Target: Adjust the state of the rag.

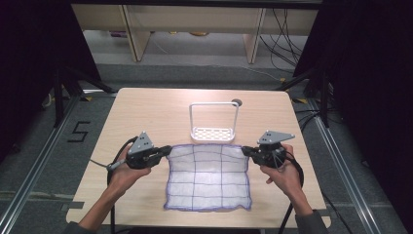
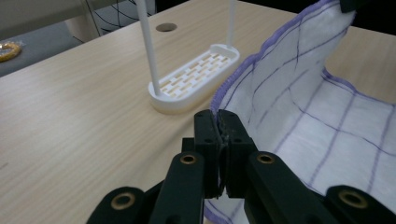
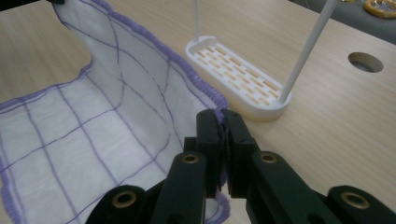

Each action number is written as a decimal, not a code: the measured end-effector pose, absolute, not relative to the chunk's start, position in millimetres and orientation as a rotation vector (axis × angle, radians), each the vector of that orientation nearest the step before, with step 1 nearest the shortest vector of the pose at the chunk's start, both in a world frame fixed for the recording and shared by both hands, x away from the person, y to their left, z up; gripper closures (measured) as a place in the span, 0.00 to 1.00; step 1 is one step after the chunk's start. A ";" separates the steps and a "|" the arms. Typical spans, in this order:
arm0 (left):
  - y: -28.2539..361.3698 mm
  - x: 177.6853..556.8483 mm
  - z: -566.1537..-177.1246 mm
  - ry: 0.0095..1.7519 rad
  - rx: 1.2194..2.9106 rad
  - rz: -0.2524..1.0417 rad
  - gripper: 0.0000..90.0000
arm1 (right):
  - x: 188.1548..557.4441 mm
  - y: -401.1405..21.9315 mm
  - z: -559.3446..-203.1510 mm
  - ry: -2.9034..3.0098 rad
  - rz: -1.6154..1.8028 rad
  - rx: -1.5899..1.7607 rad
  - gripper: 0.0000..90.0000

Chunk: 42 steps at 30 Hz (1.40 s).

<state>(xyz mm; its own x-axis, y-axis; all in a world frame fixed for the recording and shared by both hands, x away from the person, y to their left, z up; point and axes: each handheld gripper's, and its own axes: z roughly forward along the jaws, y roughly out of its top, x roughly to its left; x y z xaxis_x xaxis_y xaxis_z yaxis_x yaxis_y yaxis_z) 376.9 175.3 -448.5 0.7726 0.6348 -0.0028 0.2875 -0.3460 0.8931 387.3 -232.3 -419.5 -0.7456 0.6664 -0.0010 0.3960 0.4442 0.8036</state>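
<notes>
1. I see one cloth (image 1: 208, 176): white, thin and gauzy, crossed by a grid of purple lines and bound all round with a purple stitched hem. It is roughly square.
2. It lies in the middle of the table (image 1: 146, 112), towards the near edge. Its near part rests flat on the wood, while its two far corners are lifted off the surface, so the far hem sags between them.
3. My left gripper (image 1: 165, 151) has the far left corner. In the left gripper view (image 2: 219, 122) the jaws are pressed together with the hem pinched between the pads, no gap beyond the fabric.
4. One white wire rack (image 1: 213, 132) stands just beyond the cloth's far hem, near the centre of the table: a slotted oval base with a tall thin hoop rising from its ends. It is close to the cloth; I cannot tell whether they touch.
5. One round hole (image 1: 236, 102) sits in the table behind the rack, towards the far edge.
6. My right gripper (image 1: 246, 151) has the far right corner. In the right gripper view (image 3: 221, 121) its jaws are likewise clamped tight on the purple hem.
7. Count: two grippers, each in one hand.
</notes>
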 end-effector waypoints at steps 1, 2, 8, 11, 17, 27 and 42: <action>176.4 371.5 -450.7 0.689 1.947 0.414 0.96 | 382.4 -233.4 -419.7 2.384 1.203 0.910 0.97; 178.0 365.6 -452.6 0.680 1.957 0.409 0.96 | 377.2 -234.2 -419.8 2.394 1.206 0.916 0.97; 180.8 336.8 -462.0 0.653 1.981 0.362 0.96 | 353.5 -239.6 -427.2 2.409 1.199 0.903 0.97; 180.0 327.8 -465.2 0.643 1.986 0.352 0.96 | 346.1 -241.4 -434.4 2.433 1.186 0.905 0.97; 174.4 315.7 -477.6 0.626 2.025 0.331 0.96 | 334.3 -246.3 -447.2 2.461 1.186 0.904 0.96; 168.1 299.4 -493.6 0.615 2.077 0.295 0.95 | 314.2 -245.0 -464.7 2.535 1.132 0.891 0.96; 171.5 288.0 -508.0 0.663 2.107 0.210 0.72 | 290.5 -253.2 -475.3 2.564 1.104 0.907 0.74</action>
<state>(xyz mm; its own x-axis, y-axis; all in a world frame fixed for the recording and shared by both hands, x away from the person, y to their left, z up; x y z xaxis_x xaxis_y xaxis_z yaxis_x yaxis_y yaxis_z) 288.0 171.5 -508.0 0.8423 0.5307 -0.0942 0.3798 -0.4605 0.8023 290.5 -253.2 -475.3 -0.7901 0.6109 0.0510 0.4569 0.5314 0.7133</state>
